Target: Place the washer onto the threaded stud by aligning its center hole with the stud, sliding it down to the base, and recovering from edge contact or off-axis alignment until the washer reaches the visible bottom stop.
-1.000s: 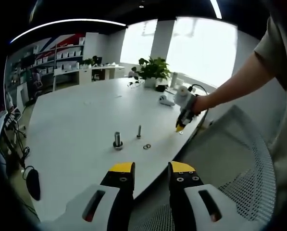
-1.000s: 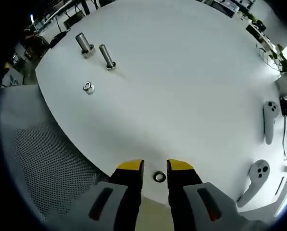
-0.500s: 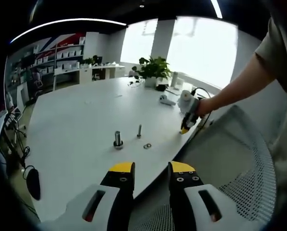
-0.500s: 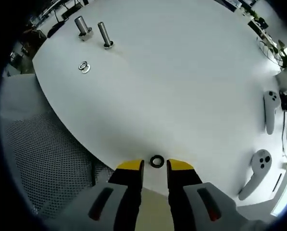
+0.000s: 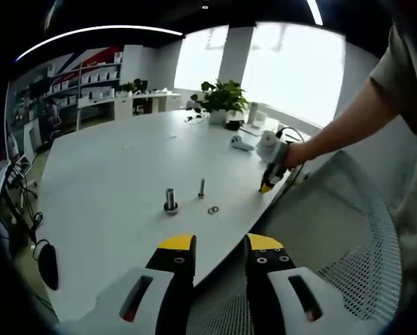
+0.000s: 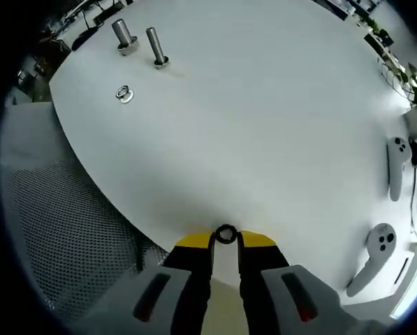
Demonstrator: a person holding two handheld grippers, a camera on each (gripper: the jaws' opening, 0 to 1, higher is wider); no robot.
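In the right gripper view a dark washer lies near the white table's near edge. My right gripper has closed on it, the yellow-tipped jaws touching its two sides. Far off at the upper left stand a thick threaded stud on a nut base and a thinner stud, with a second small ring lying near them. The left gripper view shows my left gripper open and holding nothing, short of the table edge. It also shows the thick stud, the thin stud, the ring and the right gripper in a hand.
Two white hand controllers lie at the table's right side. A grey mesh chair stands against the near edge. A potted plant sits at the table's far end.
The right gripper's jaws have narrowed onto the washer, which stood loose between the open tips before. The left gripper has not moved.
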